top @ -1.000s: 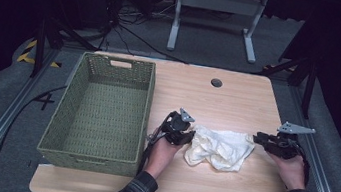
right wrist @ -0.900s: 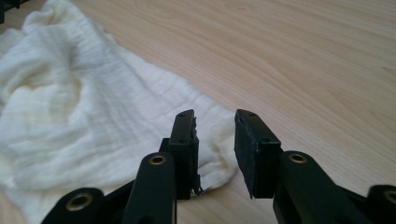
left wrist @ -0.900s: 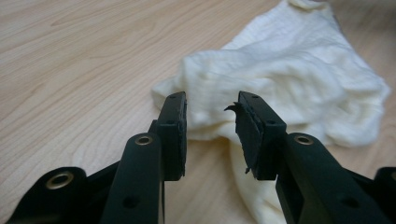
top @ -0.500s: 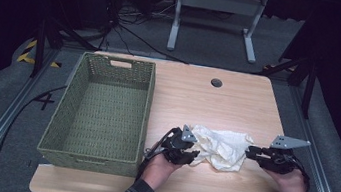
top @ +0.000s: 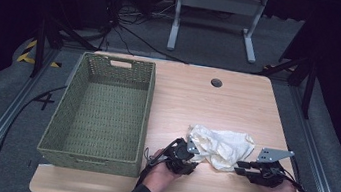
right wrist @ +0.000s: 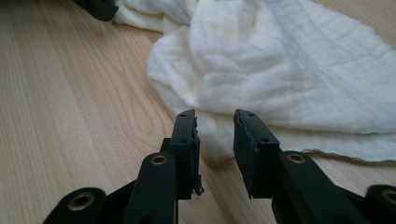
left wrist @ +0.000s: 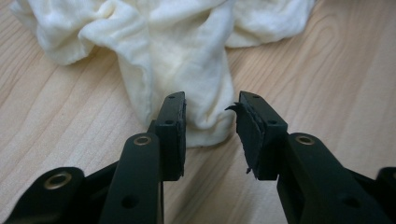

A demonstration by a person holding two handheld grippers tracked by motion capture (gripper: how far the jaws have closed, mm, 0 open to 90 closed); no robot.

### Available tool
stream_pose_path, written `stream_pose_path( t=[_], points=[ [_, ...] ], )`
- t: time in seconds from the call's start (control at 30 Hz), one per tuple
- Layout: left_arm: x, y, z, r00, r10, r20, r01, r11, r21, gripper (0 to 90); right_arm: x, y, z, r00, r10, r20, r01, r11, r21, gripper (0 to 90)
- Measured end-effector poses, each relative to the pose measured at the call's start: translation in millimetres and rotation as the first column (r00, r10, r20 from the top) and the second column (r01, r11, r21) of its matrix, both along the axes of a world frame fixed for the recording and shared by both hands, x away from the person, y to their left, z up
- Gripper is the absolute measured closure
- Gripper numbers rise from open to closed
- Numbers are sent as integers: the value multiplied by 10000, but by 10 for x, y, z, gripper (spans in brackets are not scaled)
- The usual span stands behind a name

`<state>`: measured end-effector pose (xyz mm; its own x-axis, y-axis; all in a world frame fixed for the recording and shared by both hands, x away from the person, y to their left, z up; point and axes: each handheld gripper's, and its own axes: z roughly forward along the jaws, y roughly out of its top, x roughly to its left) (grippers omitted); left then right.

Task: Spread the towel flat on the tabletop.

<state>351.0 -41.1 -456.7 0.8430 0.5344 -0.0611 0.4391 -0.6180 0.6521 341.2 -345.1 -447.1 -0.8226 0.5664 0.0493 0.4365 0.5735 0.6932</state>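
Black jaws of the left gripper (left wrist: 210,133) stand parted around a fold of the cream cloth (left wrist: 187,56), not closed on it. Those of the right gripper (right wrist: 215,142) gape likewise at the cloth's edge. It lies crumpled on the wooden table (top: 238,105), right of the green basket (top: 100,111).

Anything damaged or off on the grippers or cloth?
Yes: the left gripper has a frayed, peeling pad on one jaw, edge ragged. The cloth lies crumpled on the table; nothing spilled.
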Motion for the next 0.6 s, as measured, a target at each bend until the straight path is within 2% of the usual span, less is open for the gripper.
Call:
stream_pose_path(
  t=[0.1, 0.17, 0.3, 0.43, 0.53, 0.57, 0.6],
  points=[
    [10, -5, 4, 9998, -20, 185, 15, 9997, 242, 696, 6, 49, -54, 9999, 151, 35, -149, 9986, -502, 730],
    [9, -6, 9, 9998, -28, 213, 22, 9995, 308, 756, -2, 61, -56, 9994, 159, 301, -138, 9975, -689, 786],
    [7, -3, 41, 9997, -10, 237, 2, 9995, 318, 828, 6, 53, -46, 9992, 111, 382, -79, 9966, -815, 866],
    [1, 65, 135, 9994, 137, 325, -133, 9998, -121, 836, -2, 3, 10, 9988, 18, 487, 8, 9986, -538, 870],
    [8, 132, 212, 9989, 171, 446, -155, 9992, -368, 838, -18, -92, 107, 9965, -233, 804, 249, 9995, -185, 873],
    [7, 191, 273, 9978, 320, 578, -281, 9974, -669, 838, -26, -136, 146, 9952, -372, 903, 379, 9993, -61, 874],
    [8, 218, 305, 9977, 357, 578, -310, 9963, -800, 838, -29, -165, 169, 9943, -417, 976, 417, 9991, 18, 874]
  ],
)
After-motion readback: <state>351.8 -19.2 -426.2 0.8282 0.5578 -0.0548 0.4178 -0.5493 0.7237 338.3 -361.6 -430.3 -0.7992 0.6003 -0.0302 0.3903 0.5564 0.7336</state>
